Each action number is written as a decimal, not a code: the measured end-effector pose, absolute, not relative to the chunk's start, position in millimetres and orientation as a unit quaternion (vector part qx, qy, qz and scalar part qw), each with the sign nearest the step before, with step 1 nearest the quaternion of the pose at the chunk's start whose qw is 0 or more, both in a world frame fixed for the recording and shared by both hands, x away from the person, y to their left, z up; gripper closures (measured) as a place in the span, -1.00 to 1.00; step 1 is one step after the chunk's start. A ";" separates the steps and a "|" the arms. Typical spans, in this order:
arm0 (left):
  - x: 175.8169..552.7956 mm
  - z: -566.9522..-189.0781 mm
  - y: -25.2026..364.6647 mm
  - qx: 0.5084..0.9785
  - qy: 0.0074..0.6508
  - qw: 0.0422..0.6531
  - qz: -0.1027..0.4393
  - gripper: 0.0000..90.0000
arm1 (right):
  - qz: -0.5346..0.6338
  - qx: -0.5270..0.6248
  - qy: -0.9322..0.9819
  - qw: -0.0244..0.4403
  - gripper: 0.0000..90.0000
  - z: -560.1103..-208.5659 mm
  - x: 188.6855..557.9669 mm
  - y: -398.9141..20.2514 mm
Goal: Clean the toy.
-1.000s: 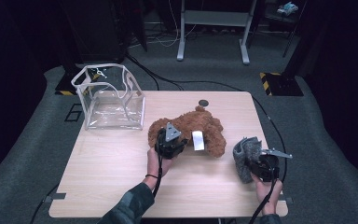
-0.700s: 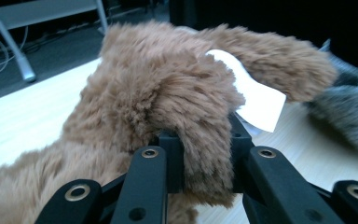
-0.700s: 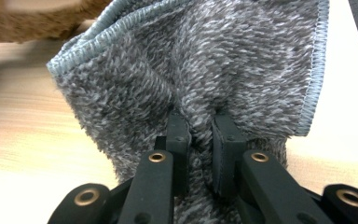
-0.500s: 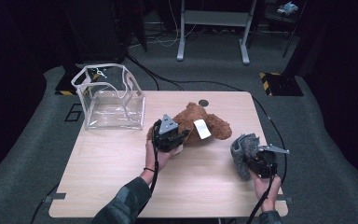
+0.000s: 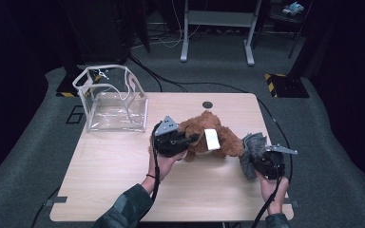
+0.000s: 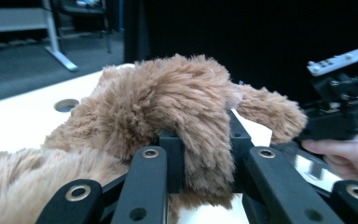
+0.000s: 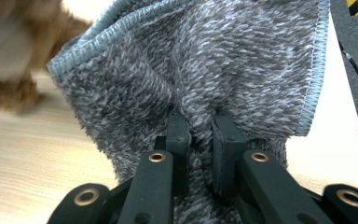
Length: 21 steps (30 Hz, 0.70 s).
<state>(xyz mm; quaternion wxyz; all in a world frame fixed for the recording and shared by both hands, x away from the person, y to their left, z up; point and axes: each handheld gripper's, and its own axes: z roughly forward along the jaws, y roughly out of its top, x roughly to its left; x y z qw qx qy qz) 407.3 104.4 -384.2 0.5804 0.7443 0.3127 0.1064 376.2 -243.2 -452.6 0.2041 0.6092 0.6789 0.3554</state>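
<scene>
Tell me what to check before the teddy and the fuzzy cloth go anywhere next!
1. Left gripper shut on the brown plush toy: ok, the fur is pinched between the jaws.
2. Right gripper shut on the grey cloth: ok, the fabric bunches between the jaws.
3. Clear box open on top: ok, it stands at the table's far left corner.
4. Path from the toy to the box: ok, bare table lies between them.
5. Toy fully lifted off the table: cannot tell, part of it may be resting there.
6. Toy and cloth apart: cannot tell, they sit very close in the high view.
</scene>
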 end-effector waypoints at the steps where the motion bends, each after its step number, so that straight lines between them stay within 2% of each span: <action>1: 409.2 -388.7 105.7 0.747 0.316 0.577 0.100 0.68 | 0.355 0.610 0.679 0.203 0.78 -453.5 376.2 -243.6; 9: 431.3 -429.7 124.3 0.760 0.357 0.535 0.093 0.64 | 0.350 0.610 0.684 0.195 0.78 -463.8 380.6 -238.4; 15: 436.8 -442.5 128.4 0.773 0.362 0.510 0.106 0.56 | 0.361 0.597 0.691 0.192 0.78 -458.1 393.8 -219.6; 19: 438.2 -445.5 127.1 0.782 0.360 0.491 0.129 0.47 | 0.356 0.585 0.703 0.191 0.78 -458.3 406.2 -204.4; 21: 438.4 -445.1 127.8 0.782 0.365 0.488 0.135 0.34 | 0.353 0.584 0.706 0.186 0.78 -459.9 411.9 -199.0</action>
